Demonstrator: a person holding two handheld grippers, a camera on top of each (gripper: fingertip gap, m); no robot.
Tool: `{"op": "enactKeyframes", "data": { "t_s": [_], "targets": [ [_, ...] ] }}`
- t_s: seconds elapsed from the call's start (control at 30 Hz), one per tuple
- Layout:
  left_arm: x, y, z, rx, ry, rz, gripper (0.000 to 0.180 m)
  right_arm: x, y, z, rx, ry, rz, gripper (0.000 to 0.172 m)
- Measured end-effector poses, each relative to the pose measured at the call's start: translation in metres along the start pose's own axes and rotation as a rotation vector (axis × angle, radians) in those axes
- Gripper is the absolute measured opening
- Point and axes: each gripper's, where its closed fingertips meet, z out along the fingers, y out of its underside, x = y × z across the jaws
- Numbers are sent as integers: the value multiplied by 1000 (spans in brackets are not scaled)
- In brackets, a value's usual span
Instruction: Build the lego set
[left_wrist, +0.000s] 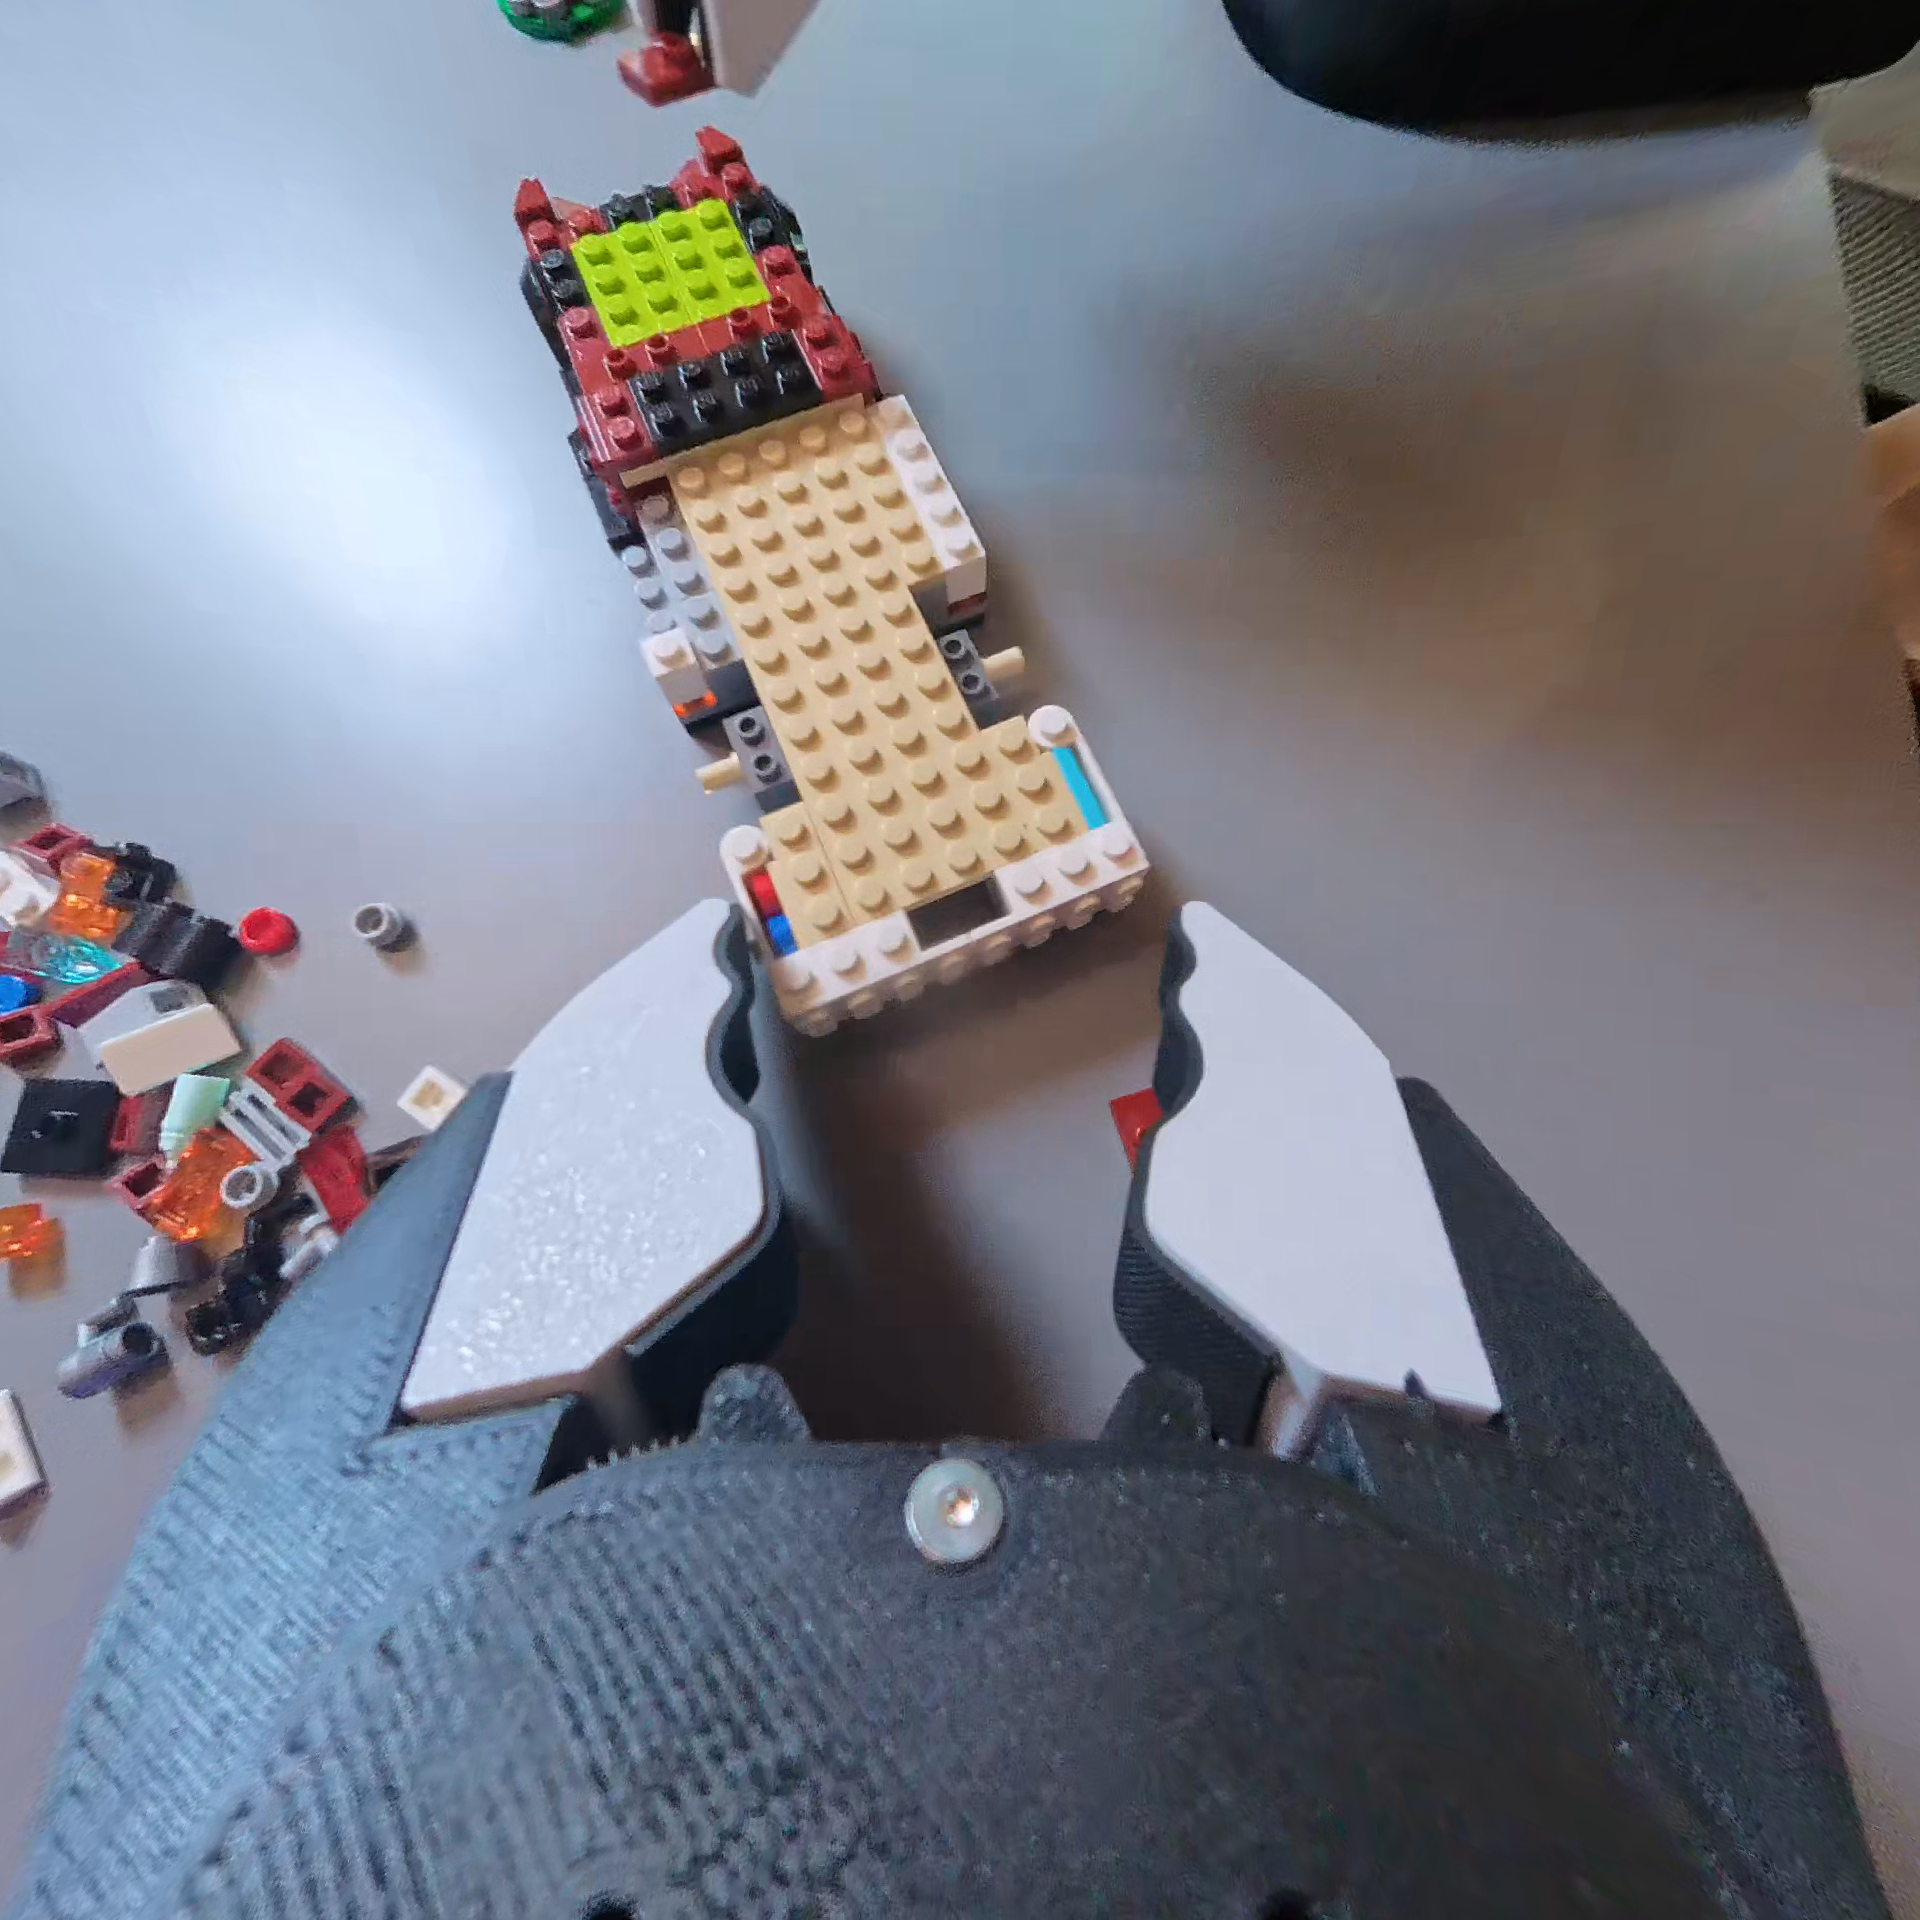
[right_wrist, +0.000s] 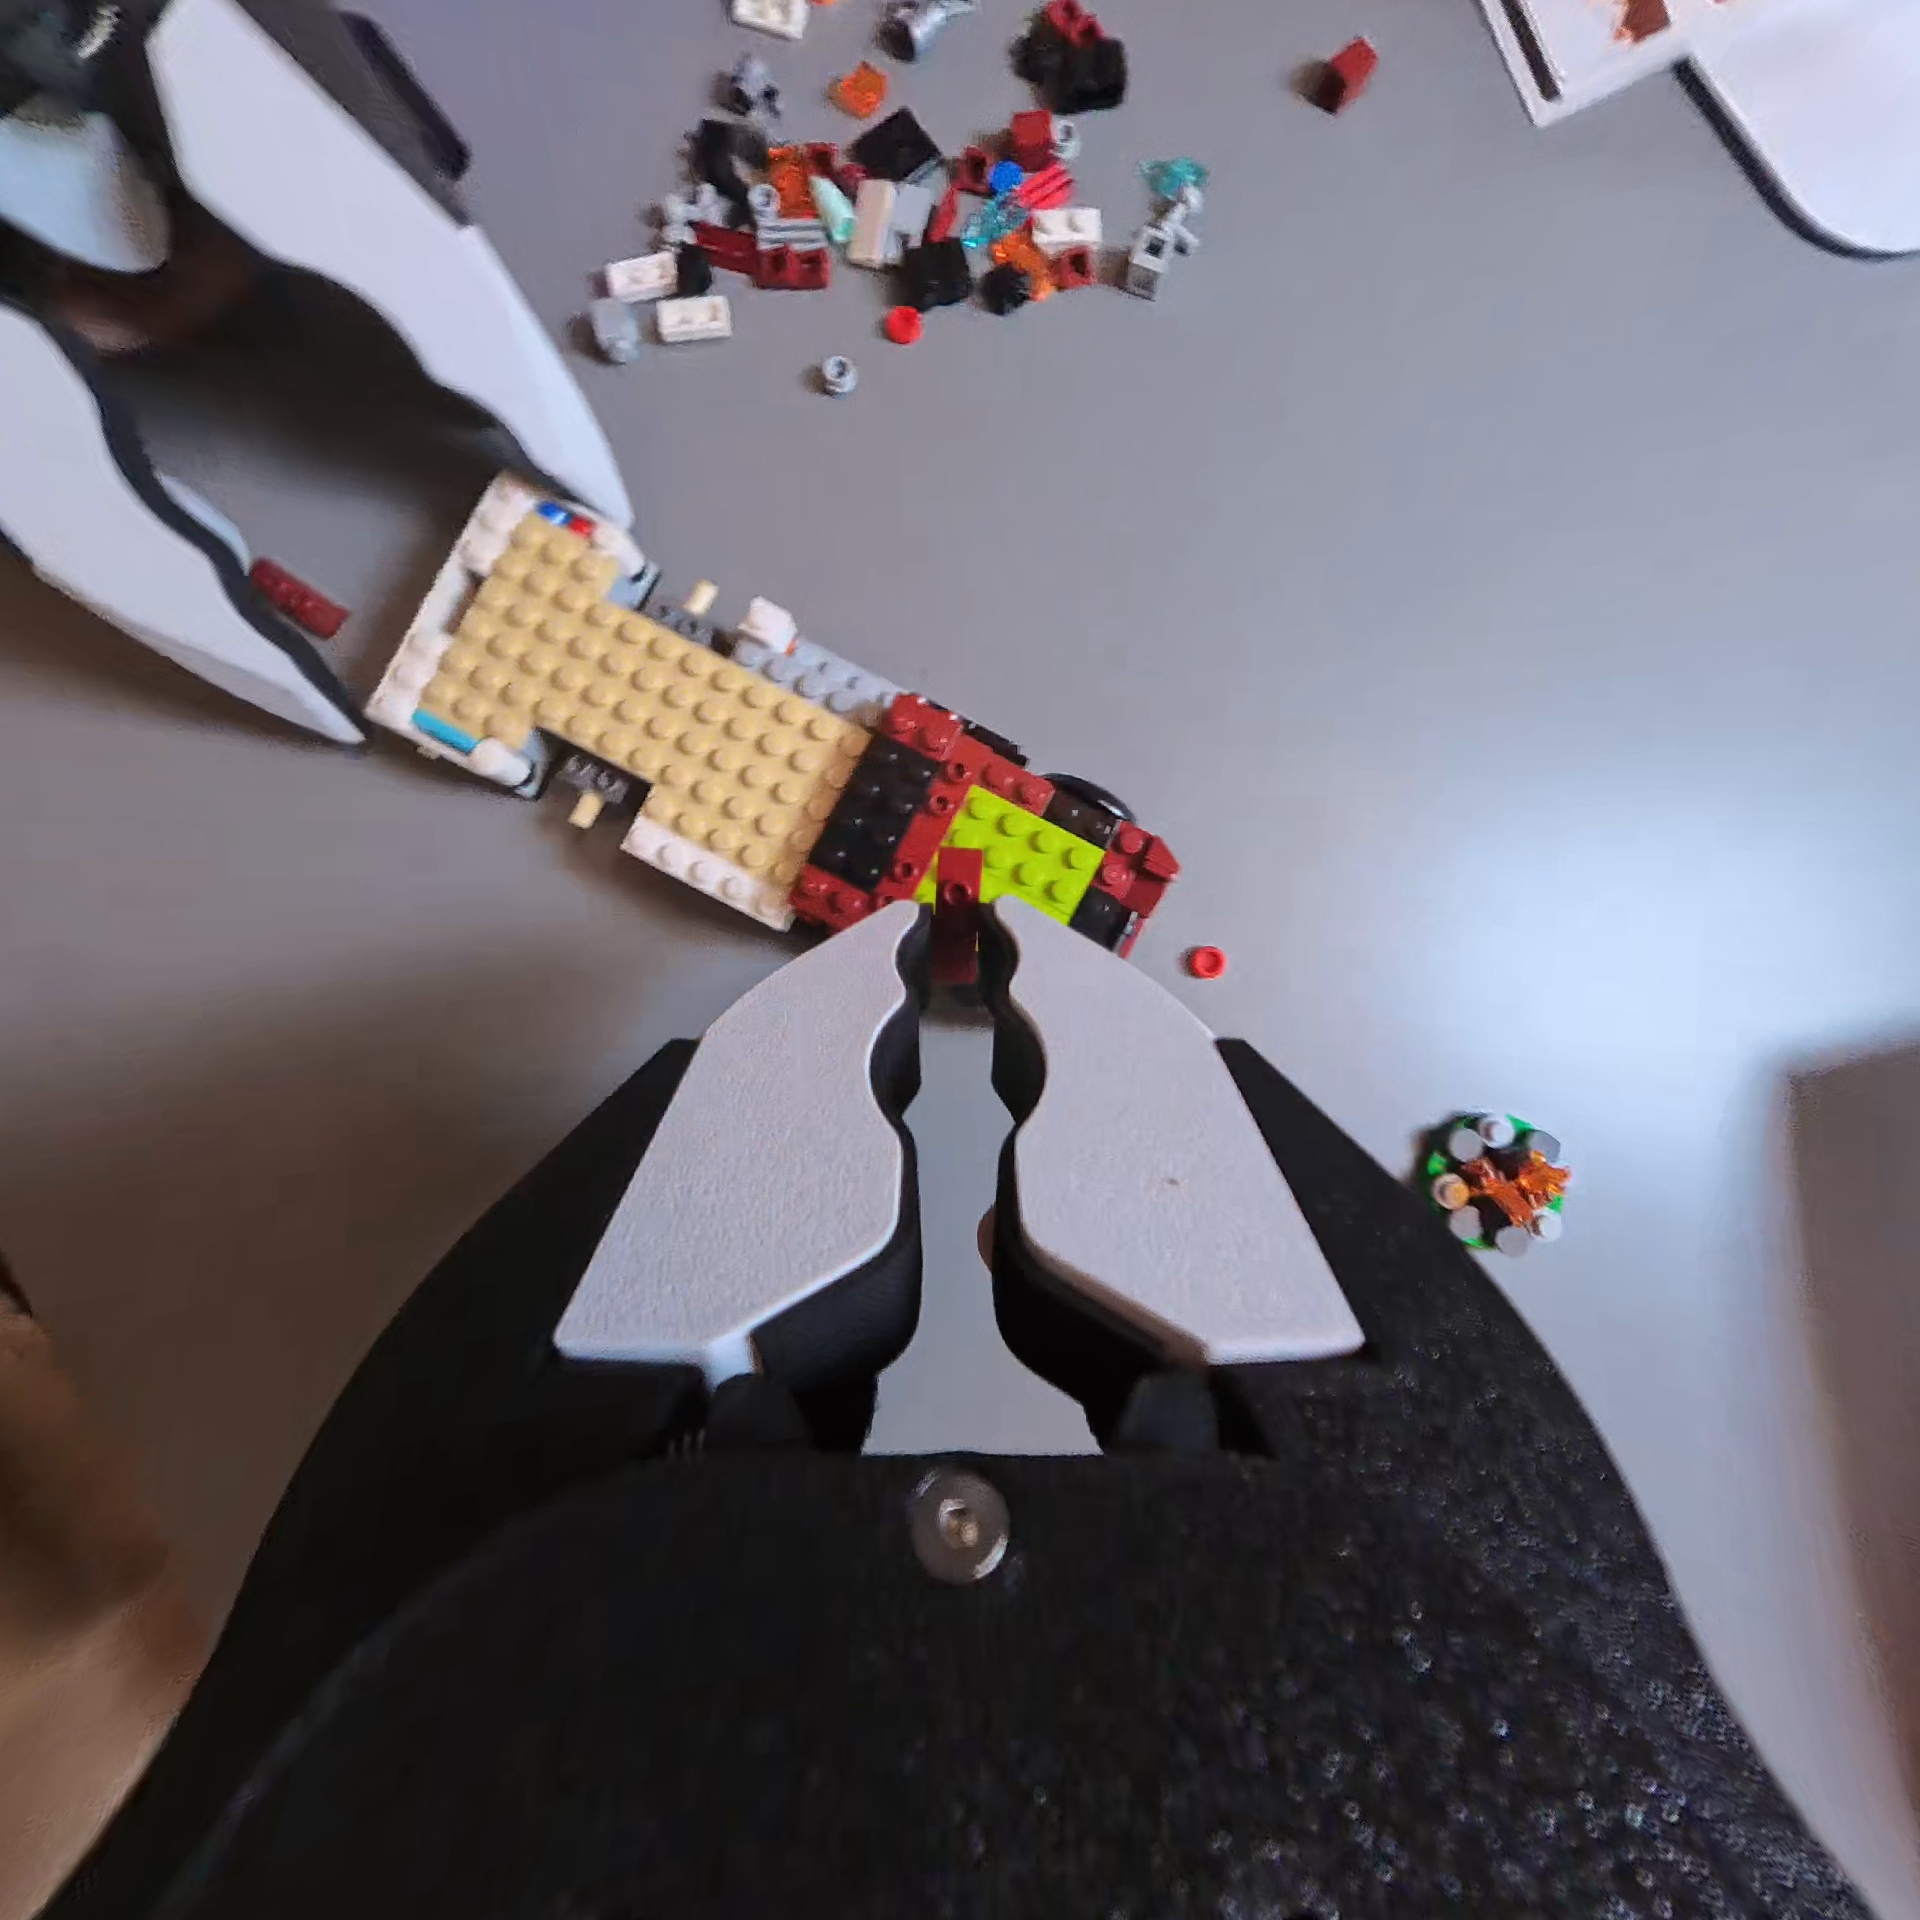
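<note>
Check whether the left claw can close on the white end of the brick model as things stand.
Probably yes. The left claw is open wide, with the white end of the brick model lying between its fingertips. Nothing blocks it; only a small dark red brick lies near the right finger.

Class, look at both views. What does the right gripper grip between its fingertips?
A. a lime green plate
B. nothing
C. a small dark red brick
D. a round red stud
C: in the right wrist view the right gripper has its fingertips closed on a small dark red brick, held over the lime part of the brick model; the round red stud lies apart on the table.
</note>
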Motion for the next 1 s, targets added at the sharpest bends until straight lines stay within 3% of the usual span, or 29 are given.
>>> {"op": "enactKeyframes", "data": {
  "t_s": [0.4, 1.0],
  "targets": [
    [15, -5, 4, -2, -2, 114, 42, -4, 15, 19, -77, -77, 98, 8],
    [16, -6, 5, 15, 24, 93, 41, -1, 10, 18, -12, -216, 169, 10]
  ]
}}
